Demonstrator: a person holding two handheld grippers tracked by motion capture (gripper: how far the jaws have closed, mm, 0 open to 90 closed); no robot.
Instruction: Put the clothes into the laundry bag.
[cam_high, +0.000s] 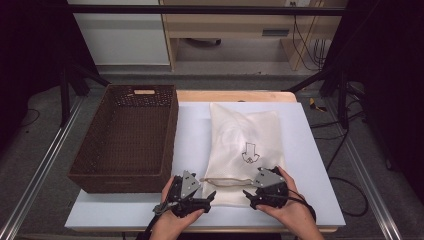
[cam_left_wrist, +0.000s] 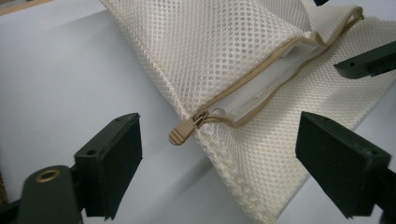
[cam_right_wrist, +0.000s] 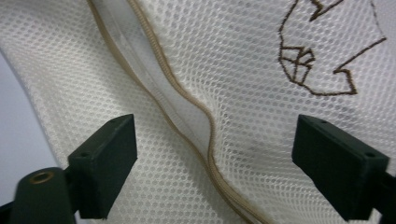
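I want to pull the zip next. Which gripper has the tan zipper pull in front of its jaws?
The left gripper: the tan zipper pull on the cream mesh bag lies between its open jaws. The right gripper faces mid-zip.

bag (cam_left_wrist: 243, 51): cream open-mesh cloth | zip pull (cam_left_wrist: 180, 132): tan matt plastic | basket (cam_high: 125, 135): brown woven wicker

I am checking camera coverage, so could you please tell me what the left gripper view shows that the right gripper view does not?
The left gripper view alone shows the tan zipper pull at the end of the zip, the white table surface spreading wide beside the bag, and the other gripper's jaw tip at the right edge. The right gripper view alone shows the brown embroidered outline on the mesh. Both show the cream mesh bag, its tan zipper partly open, and each gripper's own black jaws standing wide apart, gripping nothing.
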